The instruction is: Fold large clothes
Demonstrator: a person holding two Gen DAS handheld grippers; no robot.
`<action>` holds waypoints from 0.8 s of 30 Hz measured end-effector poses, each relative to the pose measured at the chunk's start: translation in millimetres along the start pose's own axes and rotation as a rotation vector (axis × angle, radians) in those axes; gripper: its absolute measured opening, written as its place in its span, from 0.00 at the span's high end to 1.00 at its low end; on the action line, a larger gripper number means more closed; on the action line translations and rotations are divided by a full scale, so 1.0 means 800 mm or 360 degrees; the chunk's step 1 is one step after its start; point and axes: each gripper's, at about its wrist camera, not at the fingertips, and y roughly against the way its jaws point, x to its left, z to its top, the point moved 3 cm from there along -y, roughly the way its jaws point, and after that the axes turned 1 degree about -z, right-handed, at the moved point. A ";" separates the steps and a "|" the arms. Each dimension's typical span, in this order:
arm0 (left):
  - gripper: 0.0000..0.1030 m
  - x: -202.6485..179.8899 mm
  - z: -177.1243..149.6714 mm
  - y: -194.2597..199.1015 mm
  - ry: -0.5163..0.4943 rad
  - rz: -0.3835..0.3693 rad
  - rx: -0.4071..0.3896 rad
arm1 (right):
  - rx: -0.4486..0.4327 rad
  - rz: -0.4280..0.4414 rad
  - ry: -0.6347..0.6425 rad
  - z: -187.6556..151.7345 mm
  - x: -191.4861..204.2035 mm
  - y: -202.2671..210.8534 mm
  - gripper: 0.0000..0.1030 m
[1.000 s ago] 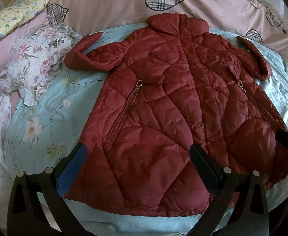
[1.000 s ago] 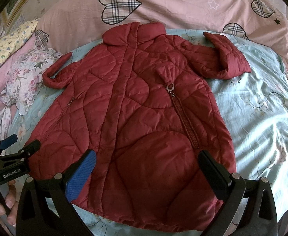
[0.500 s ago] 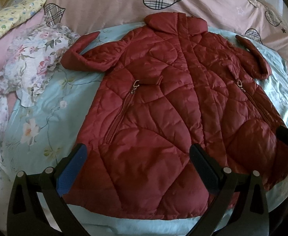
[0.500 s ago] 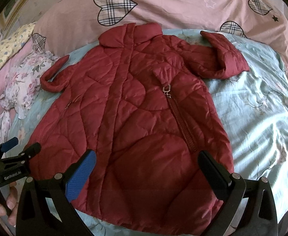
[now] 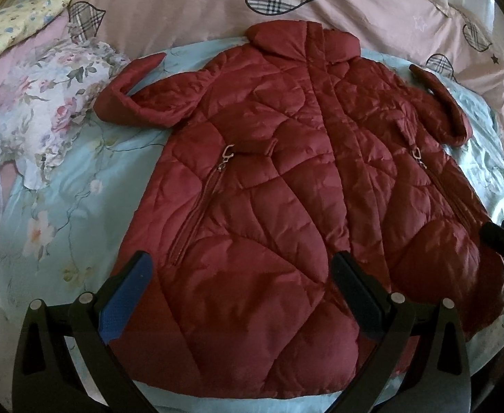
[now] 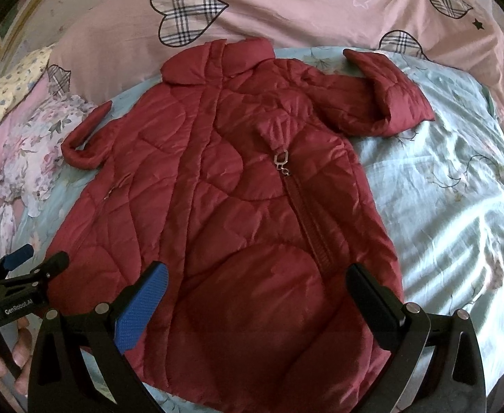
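So from where I'm sitting, the red quilted coat (image 5: 269,179) is laid out flat, front side up, on the light blue floral sheet (image 5: 55,206), collar (image 5: 303,39) pointing away from me toward the pink duvet with plaid hearts (image 5: 190,3). Both sleeves are bent, cuffs turned up toward the top of the bed: the left sleeve (image 5: 141,103) sits just beside a crumpled floral garment (image 5: 49,110), and the right sleeve (image 6: 379,99) lies on bare sheet. Two pocket zippers with silver pulls show on the front; the one on the right side (image 6: 282,163) is really clear in the right wrist view. My left gripper (image 5: 241,292) hangs over the hem with its jaws spread wide, nothing between them, blue pad (image 5: 128,299) on one finger over the coat's left edge. Right gripper (image 6: 258,299) is the same deal, jaws wide apart over the lower part of the coat, gripping nothing. In the right wrist view I can see the left gripper off to the side near the coat's left hem, with a hand (image 6: 14,354) around its handle. There's also a yellow patterned pillow (image 5: 14,27) at the far left corner.
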 end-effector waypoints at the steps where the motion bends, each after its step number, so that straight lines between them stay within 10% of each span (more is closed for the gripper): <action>1: 0.00 0.000 0.001 -0.001 -0.0004 0.0000 0.0003 | -0.0001 -0.0008 -0.0001 0.002 -0.002 -0.001 0.00; 24: 0.00 0.008 0.086 -0.064 0.0030 -0.0035 -0.0015 | -0.0164 -0.0311 -0.0115 0.177 -0.157 -0.063 0.00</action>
